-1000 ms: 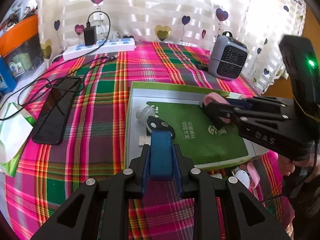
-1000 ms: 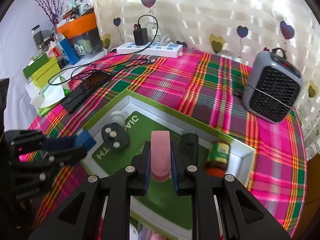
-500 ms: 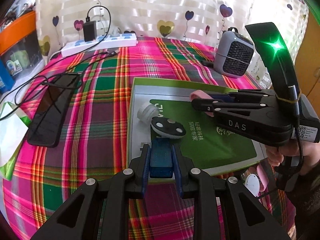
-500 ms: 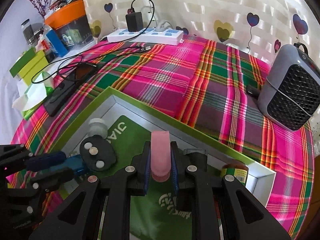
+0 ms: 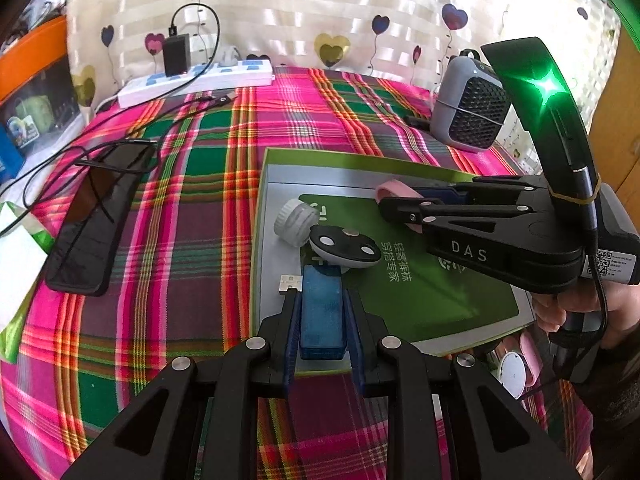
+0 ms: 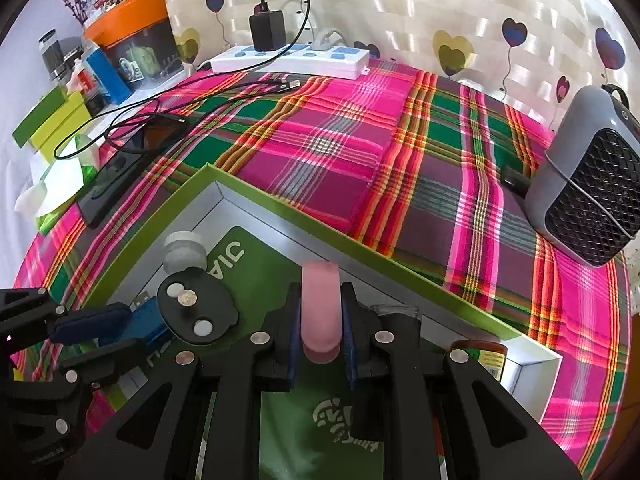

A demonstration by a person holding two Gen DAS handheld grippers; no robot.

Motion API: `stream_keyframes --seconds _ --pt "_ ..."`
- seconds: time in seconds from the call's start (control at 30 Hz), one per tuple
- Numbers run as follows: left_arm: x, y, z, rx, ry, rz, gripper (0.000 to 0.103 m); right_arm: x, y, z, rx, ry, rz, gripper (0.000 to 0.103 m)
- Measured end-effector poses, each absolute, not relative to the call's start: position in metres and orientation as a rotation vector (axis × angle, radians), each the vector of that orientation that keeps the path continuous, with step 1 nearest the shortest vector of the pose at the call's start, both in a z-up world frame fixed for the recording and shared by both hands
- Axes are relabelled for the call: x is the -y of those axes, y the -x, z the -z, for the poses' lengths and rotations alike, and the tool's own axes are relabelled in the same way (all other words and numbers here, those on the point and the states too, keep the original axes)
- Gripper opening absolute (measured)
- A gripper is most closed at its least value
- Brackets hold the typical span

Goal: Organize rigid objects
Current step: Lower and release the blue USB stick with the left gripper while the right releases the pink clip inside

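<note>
Left gripper [image 5: 322, 316]: its two fingers sit on either side of a blue USB stick [image 5: 322, 312], the pads close against its long sides; the stick's metal plug points forward over the near-left corner of the box. Whether the stick also rests on the box floor cannot be told.
Right gripper [image 6: 320, 312]: closed on a pink oblong object [image 6: 320, 304], held lengthwise between the blue pads, its rounded end sticking out past the fingertips above the box interior.
Right gripper from the left camera [image 5: 400, 202]: it reaches in from the right side, and the pink piece shows at its tip over the far part of the box.
Box [image 5: 262, 200]: a shallow green-rimmed tray with grey inner walls and a green printed card on its floor, lying on the plaid cloth [image 5: 192, 184].
Inside the box: a white screw cap [image 5: 294, 222] near the left wall; a black oval disc with three pale dots [image 5: 344, 246] just beside it; a small jar with a yellow label [image 6: 486, 360] by the right wall.
Outside the box: a dark phone [image 5: 98, 220] to the left, well apart; a white power strip [image 5: 196, 82] with a black charger at the far edge; a grey fan heater [image 5: 470, 114] at far right.
Hand [image 5: 576, 312]: a person's right hand wraps the right gripper's handle.
</note>
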State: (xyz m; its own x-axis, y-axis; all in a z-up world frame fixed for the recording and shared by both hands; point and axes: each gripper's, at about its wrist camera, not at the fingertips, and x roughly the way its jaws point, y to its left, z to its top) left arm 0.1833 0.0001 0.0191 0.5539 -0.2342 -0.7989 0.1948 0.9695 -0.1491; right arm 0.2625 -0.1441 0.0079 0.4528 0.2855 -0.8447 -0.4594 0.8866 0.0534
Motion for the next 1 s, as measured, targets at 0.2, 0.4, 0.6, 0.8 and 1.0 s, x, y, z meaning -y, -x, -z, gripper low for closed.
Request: stream_keyframes --seconds 0.2,0.4,0.6,0.8,1.0 --pt "0.0009 -0.1832 -0.0189 -0.952 0.047 0.253 0.021 0.1435 -0.2635 -0.0075 -1.005 0.189 -0.458 0.019" --pt "0.0019 -0.1835 -0.0185 -0.954 0.045 0.248 0.021 0.1434 -0.2630 -0.0072 -1.008 0.189 -0.456 0.019" --pt "0.0011 -0.1832 -0.0189 -0.955 0.042 0.240 0.021 0.1432 -0.2615 -0.0069 -1.011 0.185 -0.459 0.022" --pt "0.0023 -0.1824 -0.0193 -0.958 0.035 0.233 0.023 0.1412 -0.2596 -0.0064 -1.010 0.186 -0.461 0.037" --pt "0.0038 -0.1811 -0.0195 -0.955 0.028 0.233 0.025 0.1423 -0.2581 -0.0074 -1.008 0.183 -0.446 0.043"
